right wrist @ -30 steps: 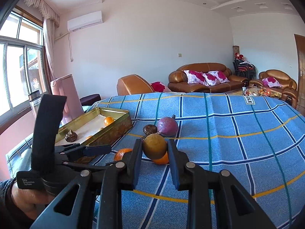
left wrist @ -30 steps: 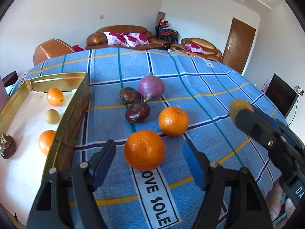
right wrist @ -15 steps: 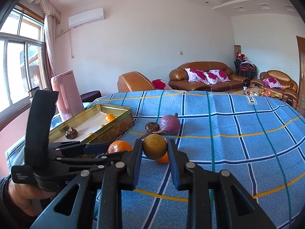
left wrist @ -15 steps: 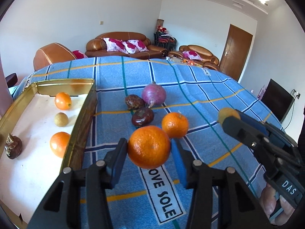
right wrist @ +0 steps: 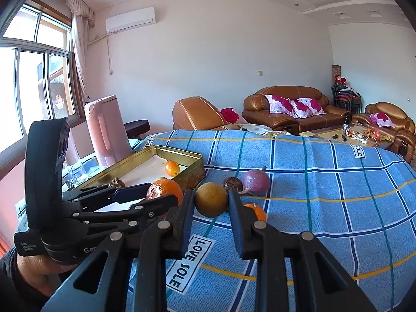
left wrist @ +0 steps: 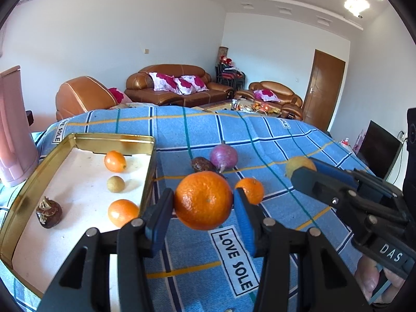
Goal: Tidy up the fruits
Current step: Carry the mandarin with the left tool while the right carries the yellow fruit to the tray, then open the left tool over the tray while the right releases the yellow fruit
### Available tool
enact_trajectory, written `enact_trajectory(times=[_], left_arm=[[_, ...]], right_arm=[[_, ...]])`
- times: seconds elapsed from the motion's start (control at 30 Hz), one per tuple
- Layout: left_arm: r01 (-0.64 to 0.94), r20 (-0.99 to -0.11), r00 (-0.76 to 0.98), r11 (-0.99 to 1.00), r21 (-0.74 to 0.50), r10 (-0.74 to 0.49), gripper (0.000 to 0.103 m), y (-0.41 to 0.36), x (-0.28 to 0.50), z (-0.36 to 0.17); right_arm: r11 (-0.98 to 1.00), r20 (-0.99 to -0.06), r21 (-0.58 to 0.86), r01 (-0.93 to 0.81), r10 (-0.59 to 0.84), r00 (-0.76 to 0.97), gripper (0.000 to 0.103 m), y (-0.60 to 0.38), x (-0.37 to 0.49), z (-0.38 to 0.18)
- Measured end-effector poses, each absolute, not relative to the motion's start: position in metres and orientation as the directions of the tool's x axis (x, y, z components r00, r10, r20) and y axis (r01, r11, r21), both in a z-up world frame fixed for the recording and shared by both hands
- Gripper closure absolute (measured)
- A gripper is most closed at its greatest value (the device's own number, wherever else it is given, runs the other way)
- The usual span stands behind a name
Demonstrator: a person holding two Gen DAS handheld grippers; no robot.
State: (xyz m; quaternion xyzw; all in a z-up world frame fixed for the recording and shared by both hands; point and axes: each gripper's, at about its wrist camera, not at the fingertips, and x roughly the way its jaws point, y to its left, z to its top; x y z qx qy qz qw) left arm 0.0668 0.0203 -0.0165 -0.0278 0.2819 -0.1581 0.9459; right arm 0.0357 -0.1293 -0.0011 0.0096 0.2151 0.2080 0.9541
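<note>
My left gripper (left wrist: 203,200) is shut on a large orange mandarin (left wrist: 203,200), held above the blue checked cloth just right of the gold tin tray (left wrist: 149,179). The same mandarin (right wrist: 164,189) shows in the right wrist view. My right gripper (right wrist: 211,200) is shut on a small yellow-brown fruit (right wrist: 211,199), also lifted off the cloth; that fruit (left wrist: 299,166) shows in the left wrist view. The tray holds two small oranges (left wrist: 115,161), a pale round fruit (left wrist: 116,183) and a dark brown fruit (left wrist: 49,212). On the cloth lie another mandarin (left wrist: 250,190), a purple bulb (left wrist: 223,157) and a dark wrinkled fruit (left wrist: 202,163).
The table wears a blue checked cloth (left wrist: 260,140) with a "LOVE SOLE" label. A pink kettle (right wrist: 107,130) and a clear glass (right wrist: 75,173) stand beyond the tray's left side. Brown sofas (left wrist: 176,84) and a door stand behind the table.
My left gripper closed on the large mandarin and lifted it off the cloth toward the tray. My right gripper rose a little with its yellow-brown fruit still in it.
</note>
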Motion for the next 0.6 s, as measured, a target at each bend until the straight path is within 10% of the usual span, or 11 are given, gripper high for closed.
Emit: enact_trajectory(times=[0.6], left_arm=[[0.205,-0.503,0.831,0.971,-0.124,-0.239,0.054,0.074,0.064,0.002]], right_arm=[[0.879,-0.391,0.078,-0.47,0.461,0.796,0.075,-0.084,0.04,0.027]])
